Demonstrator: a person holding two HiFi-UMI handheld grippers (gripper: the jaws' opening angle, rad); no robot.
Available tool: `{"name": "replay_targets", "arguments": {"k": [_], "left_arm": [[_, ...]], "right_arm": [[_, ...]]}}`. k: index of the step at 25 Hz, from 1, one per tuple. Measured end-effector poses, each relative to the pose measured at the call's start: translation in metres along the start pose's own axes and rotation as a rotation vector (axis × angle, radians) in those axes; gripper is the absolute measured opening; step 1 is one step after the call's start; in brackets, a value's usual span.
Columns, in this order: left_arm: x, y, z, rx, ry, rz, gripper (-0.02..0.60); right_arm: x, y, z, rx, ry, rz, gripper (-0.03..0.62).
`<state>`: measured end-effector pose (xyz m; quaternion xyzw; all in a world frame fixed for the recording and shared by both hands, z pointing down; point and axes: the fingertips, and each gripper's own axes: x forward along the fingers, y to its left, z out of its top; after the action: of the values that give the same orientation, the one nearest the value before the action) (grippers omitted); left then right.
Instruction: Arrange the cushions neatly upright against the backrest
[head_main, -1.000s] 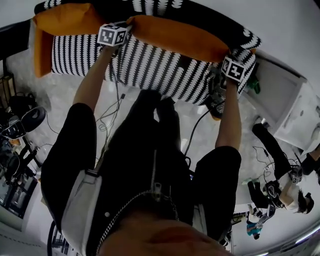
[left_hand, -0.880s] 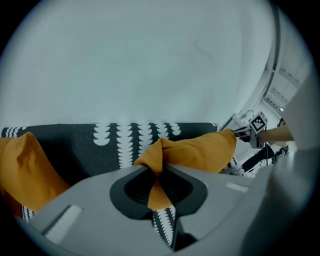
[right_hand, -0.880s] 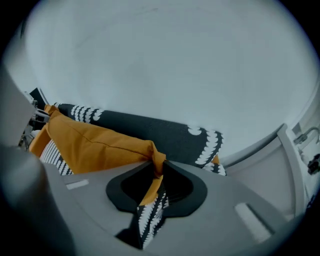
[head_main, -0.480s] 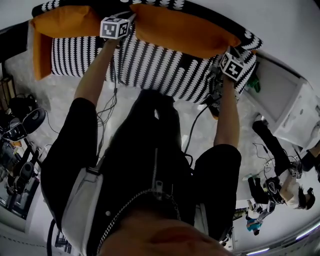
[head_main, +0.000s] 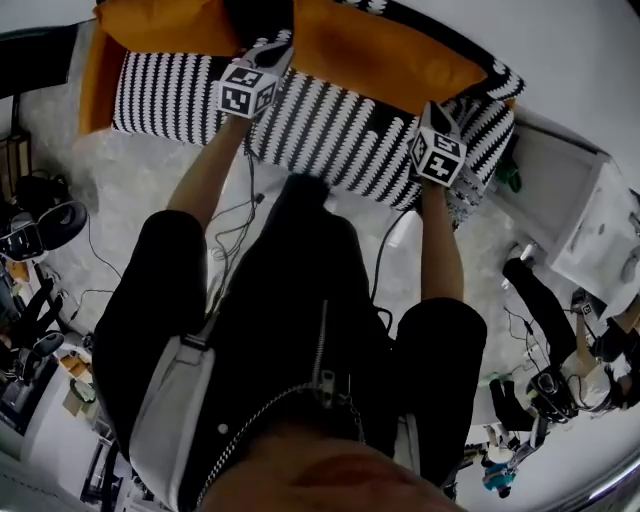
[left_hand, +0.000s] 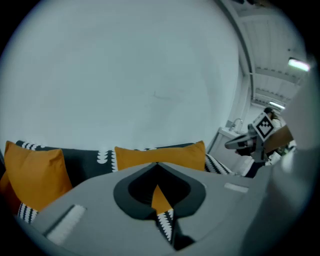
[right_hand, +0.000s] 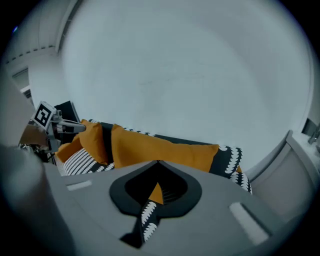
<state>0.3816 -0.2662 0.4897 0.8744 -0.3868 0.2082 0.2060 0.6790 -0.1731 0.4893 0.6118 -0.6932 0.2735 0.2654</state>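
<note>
1. now, check the claws: left claw (head_main: 275, 50) and right claw (head_main: 425, 110) both pressed together, just closed, pinching nothing. past the tips in each gripper view, only orange and striped cloth.
2. find the cushions: long cushion (head_main: 390, 55) at upper centre-right of the head view, leaning on the backrest (left_hand: 87, 160). left cushion (head_main: 150, 20) at upper left, also against it, apart from the long one by a dark strip of backrest.
3. judge the long cushion as close to upright, with a fairly level top edge in the left gripper view; probably worth only a small nudge.
4. judge the left cushion as slightly askew at the lower left of the left gripper view, and likely the next to straighten. cannot tell whether the orange patch (head_main: 95, 80) at the far left of the head view belongs to it.
5. spread the jaws before reaching, then pinch a top corner at the seam, not the soft middle.
6. lift only a little, set the lower edge on the seat (head_main: 320, 130) close to the backrest, then tip the top back.
7. for the long cushion, take one end in each claw to avoid sagging.
8. let go only once standing alone; watch for a forward slump.
</note>
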Motion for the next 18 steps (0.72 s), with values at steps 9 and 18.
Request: {"name": "replay_targets", "arguments": {"k": [9,18], "left_arm": [[-0.156,-0.158,-0.012,0.064,-0.131,-0.068,0.011],[-0.263,-0.241,-0.046,0.16,-0.16,-0.075,0.011]], "right_arm": [[-0.185,0.085,-0.009,0.01,-0.347,0.106,0.003],[-0.296,0.124,-0.069,0.209,-0.414,0.111,0.003]]}}
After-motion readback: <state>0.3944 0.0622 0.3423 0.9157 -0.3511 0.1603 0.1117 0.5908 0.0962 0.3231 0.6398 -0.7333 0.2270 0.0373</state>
